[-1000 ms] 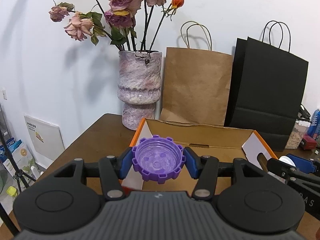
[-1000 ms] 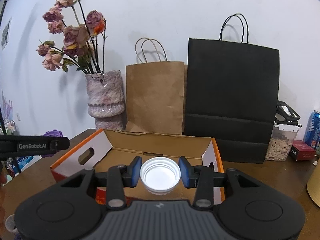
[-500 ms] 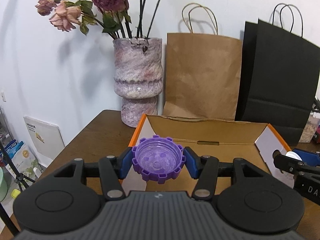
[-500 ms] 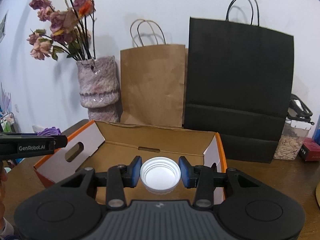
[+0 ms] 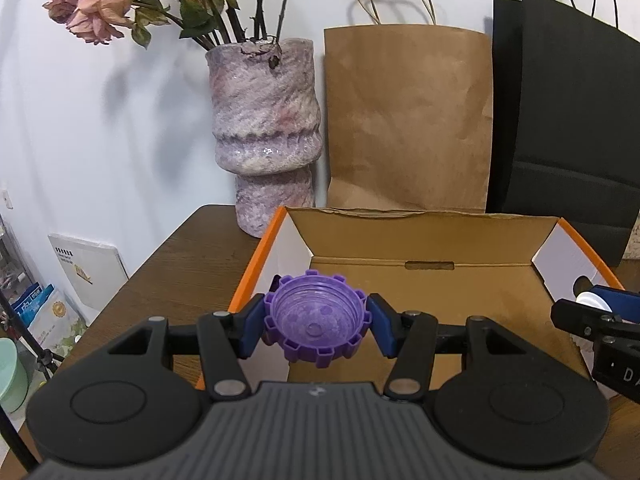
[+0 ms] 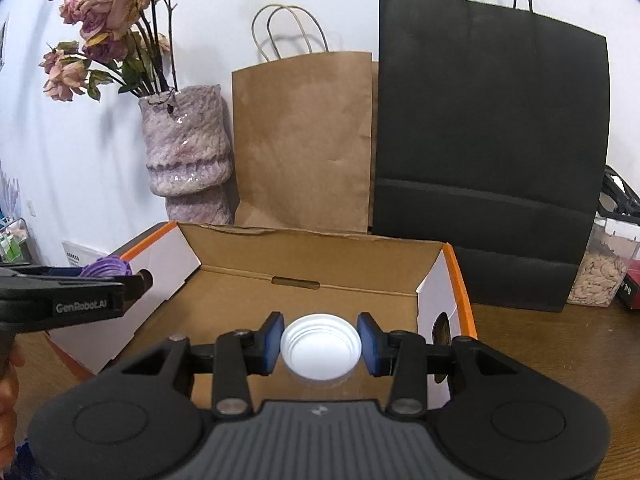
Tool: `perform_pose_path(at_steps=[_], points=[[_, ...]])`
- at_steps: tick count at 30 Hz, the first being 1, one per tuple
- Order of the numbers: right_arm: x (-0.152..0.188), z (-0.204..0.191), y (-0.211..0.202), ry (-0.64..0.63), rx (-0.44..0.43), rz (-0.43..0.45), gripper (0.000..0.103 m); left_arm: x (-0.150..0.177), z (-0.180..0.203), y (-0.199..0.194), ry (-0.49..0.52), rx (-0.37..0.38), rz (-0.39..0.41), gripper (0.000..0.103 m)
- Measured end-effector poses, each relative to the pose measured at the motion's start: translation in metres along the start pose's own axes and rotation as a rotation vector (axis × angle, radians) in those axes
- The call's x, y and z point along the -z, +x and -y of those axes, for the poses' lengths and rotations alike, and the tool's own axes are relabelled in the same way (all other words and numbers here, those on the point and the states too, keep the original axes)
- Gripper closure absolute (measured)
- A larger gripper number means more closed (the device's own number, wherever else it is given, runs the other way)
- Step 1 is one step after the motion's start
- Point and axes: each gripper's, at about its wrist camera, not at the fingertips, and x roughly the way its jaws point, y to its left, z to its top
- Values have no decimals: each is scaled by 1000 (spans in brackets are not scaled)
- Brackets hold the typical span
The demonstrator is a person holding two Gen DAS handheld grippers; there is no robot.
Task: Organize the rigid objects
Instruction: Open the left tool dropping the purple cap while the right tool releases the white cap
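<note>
My left gripper [image 5: 316, 326] is shut on a purple notched cap [image 5: 316, 320] and holds it over the left front corner of an open cardboard box [image 5: 432, 236] with orange edges. My right gripper [image 6: 320, 344] is shut on a white round cap [image 6: 320, 346] and holds it over the box's [image 6: 312, 240] front part, right of middle. The right gripper also shows at the right edge of the left wrist view [image 5: 592, 304], and the left gripper with the purple cap [image 6: 106, 266] at the left of the right wrist view. The box floor in view is bare.
A purple stone vase [image 5: 266, 132] with dried roses stands behind the box's left corner. A brown paper bag [image 5: 408, 120] and a black paper bag [image 6: 488, 152] stand against the wall behind the box. A clear container of seeds [image 6: 600, 268] stands at the right on the wooden table [image 5: 180, 264].
Both grippers have moved forward and closer to the box, each still holding its cap; the box, vase and bags now look larger.
</note>
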Motion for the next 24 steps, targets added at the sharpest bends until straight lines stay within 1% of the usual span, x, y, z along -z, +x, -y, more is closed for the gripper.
perform_pose_path(at_steps=[3, 6, 8, 9, 10, 11, 12, 14, 16, 24], points=[[1, 0, 3, 0, 3, -15, 64, 2, 1, 3, 5, 1, -8, 48], [2, 0, 4, -3, 1, -18, 64, 3, 1, 4, 14, 19, -13, 47], [2, 0, 4, -4, 2, -23, 63, 3, 2, 3, 17, 34, -12, 45], [2, 1, 4, -3, 6, -25, 53, 3, 2, 3, 17, 41, -11, 42], [2, 1, 5, -1, 12, -32, 42, 3, 3, 2, 18, 40, -8, 33], [1, 2, 5, 1, 22, -35, 17, 3, 3, 1, 19, 31, -1, 23], [1, 2, 5, 0, 34, -33, 0, 3, 3, 0, 16, 22, 6, 19], [1, 4, 4, 1, 41, -29, 0, 2, 1, -1, 6, 14, 15, 6], [1, 6, 4, 11, 42, -35, 0, 1, -1, -3, -4, 10, 22, 1], [1, 7, 2, 9, 58, -33, 0, -1, -3, -9, -15, 16, 39, 0]])
